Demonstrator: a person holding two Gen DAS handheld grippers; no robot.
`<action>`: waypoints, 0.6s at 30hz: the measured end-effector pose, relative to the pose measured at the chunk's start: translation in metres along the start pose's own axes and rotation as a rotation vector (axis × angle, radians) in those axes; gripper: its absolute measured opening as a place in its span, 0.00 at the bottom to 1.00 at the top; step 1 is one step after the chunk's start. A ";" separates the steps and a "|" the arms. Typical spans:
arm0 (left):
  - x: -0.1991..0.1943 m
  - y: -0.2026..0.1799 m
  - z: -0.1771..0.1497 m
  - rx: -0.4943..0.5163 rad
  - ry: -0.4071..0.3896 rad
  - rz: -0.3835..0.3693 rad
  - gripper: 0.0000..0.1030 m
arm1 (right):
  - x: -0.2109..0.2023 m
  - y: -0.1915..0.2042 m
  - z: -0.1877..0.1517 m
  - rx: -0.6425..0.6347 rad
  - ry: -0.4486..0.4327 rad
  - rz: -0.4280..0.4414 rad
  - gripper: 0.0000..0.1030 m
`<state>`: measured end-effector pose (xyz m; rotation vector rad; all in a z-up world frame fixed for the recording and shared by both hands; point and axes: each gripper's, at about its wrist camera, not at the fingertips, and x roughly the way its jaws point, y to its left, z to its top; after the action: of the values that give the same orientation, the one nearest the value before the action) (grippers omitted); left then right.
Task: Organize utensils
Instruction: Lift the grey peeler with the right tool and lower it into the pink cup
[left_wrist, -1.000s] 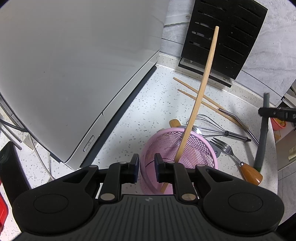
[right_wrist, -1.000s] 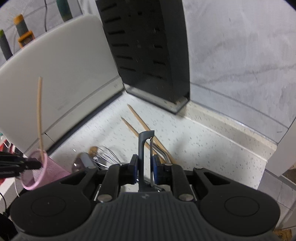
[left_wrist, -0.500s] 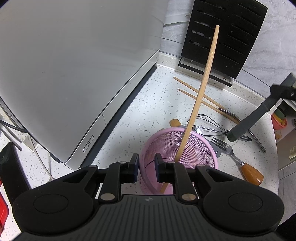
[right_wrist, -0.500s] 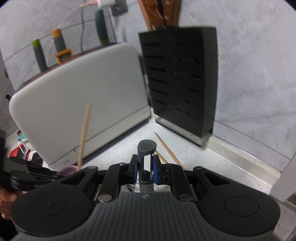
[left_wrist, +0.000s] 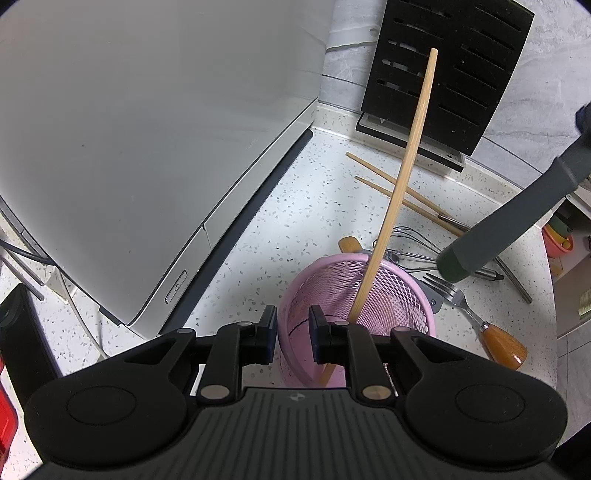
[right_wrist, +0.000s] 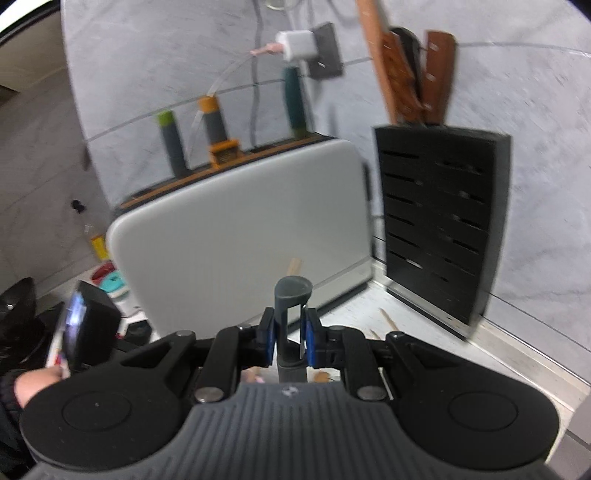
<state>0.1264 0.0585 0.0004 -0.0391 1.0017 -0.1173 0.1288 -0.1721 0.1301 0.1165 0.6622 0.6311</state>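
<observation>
Right hand-held gripper (right_wrist: 290, 334) clamps grey, round-ended utensil handle (right_wrist: 291, 295).

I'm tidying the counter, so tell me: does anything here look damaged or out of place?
Yes. The pink mesh cup has a dark crack in its near wall, right by the left claw. A fork, whisk and chopsticks lie loose on the counter behind it.

Black hand-held gripper (right_wrist: 288, 338), blue pads (right_wrist: 270, 338)
</observation>
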 end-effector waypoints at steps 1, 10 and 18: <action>0.000 -0.001 0.000 -0.001 0.000 0.000 0.19 | -0.001 0.004 0.001 -0.004 -0.005 0.014 0.13; 0.000 -0.001 0.000 0.000 0.000 0.001 0.19 | 0.010 0.027 -0.001 -0.035 0.001 0.069 0.13; 0.000 -0.001 -0.001 0.000 0.000 -0.001 0.19 | 0.043 0.032 -0.019 -0.050 0.089 0.063 0.13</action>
<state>0.1259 0.0572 -0.0003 -0.0395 1.0020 -0.1180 0.1269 -0.1233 0.1014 0.0636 0.7308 0.7164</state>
